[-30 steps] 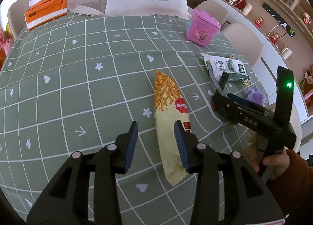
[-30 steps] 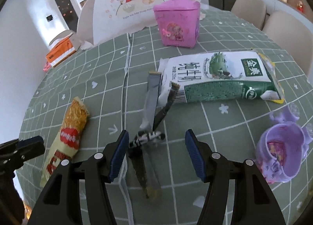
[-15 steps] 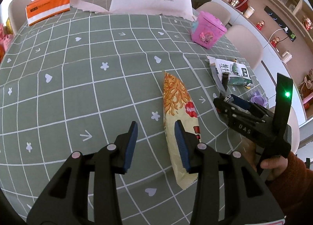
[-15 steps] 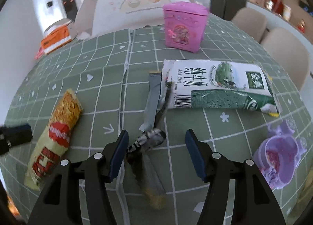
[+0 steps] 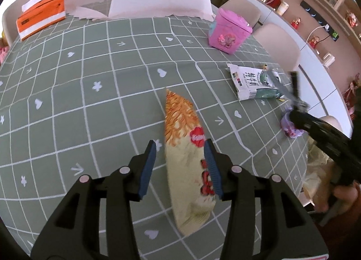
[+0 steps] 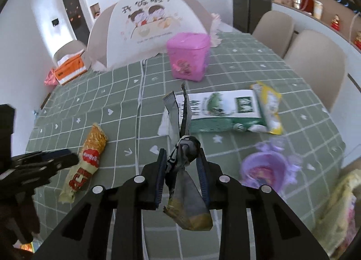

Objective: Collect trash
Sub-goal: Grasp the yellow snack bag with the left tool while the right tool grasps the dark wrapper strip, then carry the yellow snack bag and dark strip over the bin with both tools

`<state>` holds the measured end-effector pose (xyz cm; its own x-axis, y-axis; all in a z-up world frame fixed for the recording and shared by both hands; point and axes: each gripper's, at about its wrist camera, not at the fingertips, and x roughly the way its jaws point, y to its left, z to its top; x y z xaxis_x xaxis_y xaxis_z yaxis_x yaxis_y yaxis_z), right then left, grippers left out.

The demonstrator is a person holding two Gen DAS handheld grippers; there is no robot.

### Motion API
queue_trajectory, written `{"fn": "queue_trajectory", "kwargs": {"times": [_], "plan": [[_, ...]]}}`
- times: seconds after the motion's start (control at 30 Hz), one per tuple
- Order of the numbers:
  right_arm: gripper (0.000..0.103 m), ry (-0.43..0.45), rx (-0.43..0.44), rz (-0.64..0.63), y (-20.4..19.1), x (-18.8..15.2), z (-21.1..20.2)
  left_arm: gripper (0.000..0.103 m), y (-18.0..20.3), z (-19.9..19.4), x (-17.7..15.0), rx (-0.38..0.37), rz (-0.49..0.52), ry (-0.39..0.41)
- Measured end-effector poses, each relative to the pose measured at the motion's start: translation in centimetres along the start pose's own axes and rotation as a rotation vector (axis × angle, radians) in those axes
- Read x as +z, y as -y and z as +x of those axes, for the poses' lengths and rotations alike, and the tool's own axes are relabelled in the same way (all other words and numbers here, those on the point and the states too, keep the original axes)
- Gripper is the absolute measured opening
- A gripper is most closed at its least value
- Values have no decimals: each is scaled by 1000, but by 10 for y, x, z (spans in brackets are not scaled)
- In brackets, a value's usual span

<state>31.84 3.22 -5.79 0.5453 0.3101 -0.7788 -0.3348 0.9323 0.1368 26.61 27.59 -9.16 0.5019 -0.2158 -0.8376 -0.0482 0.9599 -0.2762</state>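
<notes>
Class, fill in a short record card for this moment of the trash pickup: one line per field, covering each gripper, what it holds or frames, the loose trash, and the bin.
Left gripper: open, jaws either side of the noodle packet, which lies flat on the tablecloth
Right gripper: shut on the grey wrapper, lifted off the cloth
Loose trash: milk carton lying flat; yellow packet at its end
Purple cup: on the cloth, right of the right gripper
Pink bin: upright, lid shut, beyond the carton
</notes>
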Motion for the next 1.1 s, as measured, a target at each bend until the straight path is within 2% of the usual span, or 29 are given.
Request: {"fn": "queue_trajectory", "kwargs": {"times": [0.17,0.4,0.53,0.7,0.9,1.1], "plan": [[27,17,-26,27,18,-11,-30,42,16,18,10,91,35,-23],[27,44,-74,71,53,-31,-68,42,28,33,16,156,22,-54],[27,65,-89,87,71,-38,-86,34,35,31,20,121,-2,-40],[27,98,-99,97,94,-40,-103,29,60,10,32,65,4,37],[27,164,-105,58,111,-30,-128,29,110,-24,55,-22,48,147],[27,232,-144,48,131,-23,-161,29,183,-58,76,-154,145,265]]}}
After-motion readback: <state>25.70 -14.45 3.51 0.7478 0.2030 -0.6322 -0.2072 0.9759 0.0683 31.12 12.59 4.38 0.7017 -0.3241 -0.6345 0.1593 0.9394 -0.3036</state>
